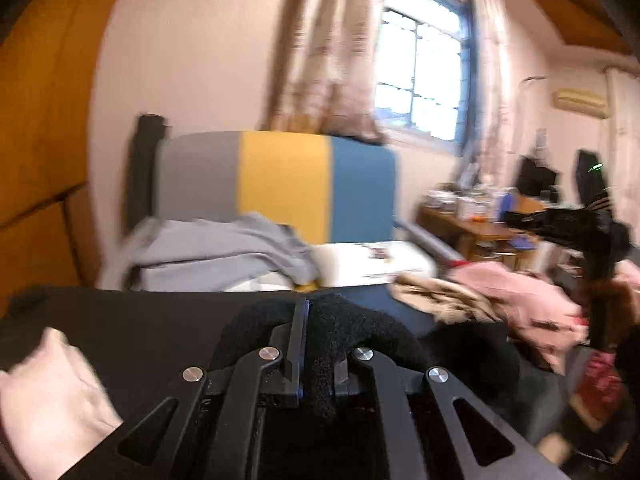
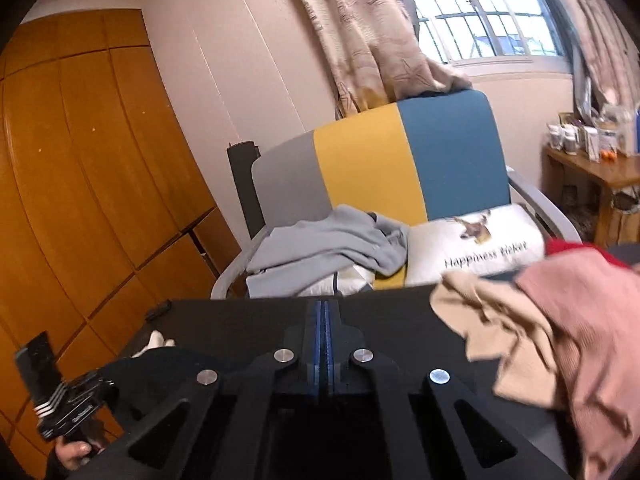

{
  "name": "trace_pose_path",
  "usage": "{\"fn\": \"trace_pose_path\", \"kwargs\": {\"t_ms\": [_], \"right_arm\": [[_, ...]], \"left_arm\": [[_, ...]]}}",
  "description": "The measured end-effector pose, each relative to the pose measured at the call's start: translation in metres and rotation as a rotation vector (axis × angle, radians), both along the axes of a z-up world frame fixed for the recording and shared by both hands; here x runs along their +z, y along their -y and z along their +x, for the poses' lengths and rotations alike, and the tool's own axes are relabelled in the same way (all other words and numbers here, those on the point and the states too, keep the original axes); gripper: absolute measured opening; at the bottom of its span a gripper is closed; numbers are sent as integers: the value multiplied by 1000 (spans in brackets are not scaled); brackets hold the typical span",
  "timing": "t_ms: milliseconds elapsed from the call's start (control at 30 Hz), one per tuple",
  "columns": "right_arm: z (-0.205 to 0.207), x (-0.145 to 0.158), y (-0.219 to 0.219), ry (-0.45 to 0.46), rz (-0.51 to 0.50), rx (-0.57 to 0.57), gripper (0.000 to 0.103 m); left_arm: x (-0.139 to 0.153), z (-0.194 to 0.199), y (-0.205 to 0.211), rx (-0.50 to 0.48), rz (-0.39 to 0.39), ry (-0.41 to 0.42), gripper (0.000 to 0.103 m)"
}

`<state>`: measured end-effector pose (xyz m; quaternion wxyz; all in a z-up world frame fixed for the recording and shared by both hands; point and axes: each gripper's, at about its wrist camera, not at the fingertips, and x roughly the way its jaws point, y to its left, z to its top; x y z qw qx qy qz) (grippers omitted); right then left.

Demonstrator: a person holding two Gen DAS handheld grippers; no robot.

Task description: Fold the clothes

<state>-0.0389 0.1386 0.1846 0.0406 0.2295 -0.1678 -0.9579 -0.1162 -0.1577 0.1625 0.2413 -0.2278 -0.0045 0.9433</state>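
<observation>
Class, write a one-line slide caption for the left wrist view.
Left gripper shut on black fuzzy garment above the black table, striped chair behind.

We see the right gripper [image 2: 325, 320] with jaws closed together, nothing visible between them, over a black table [image 2: 240, 320]. Beige garment [image 2: 492, 332] and pink garment [image 2: 588, 340] lie piled at right. Far: striped chair [image 2: 400, 160] bearing grey garment [image 2: 328, 244] and white cushion [image 2: 476, 248]. Wooden wardrobe [image 2: 88, 180] at left.
</observation>
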Motion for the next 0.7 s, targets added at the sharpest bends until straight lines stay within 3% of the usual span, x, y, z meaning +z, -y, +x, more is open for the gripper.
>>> {"fn": "trace_pose_path", "kwargs": {"t_ms": [133,200,233,267,367,500,533,600,700], "right_arm": [[-33,-4,15,43,-18,26,7],[-37,-17,27,80,-11,71,24],[-34,-29,35,108,11,94,50],[-29,-43,42,140,33,116,67],[-7,-101,62,266,77,174,68],[15,-180,67,453,182,113,67],[16,-191,64,480,221,90,67],[17,-213,51,537,204,82,68],[27,-215,37,522,159,73,69]], "left_arm": [[-11,-40,22,76,26,97,5],[-18,-47,41,80,99,152,5],[-20,-47,50,75,149,175,5],[-21,-48,59,69,197,197,5],[-16,-40,62,56,213,198,5],[5,-30,30,-20,195,171,5],[13,-27,18,-40,191,158,5],[31,-23,-6,-78,194,129,5],[61,-22,-46,-154,232,112,5]]}}
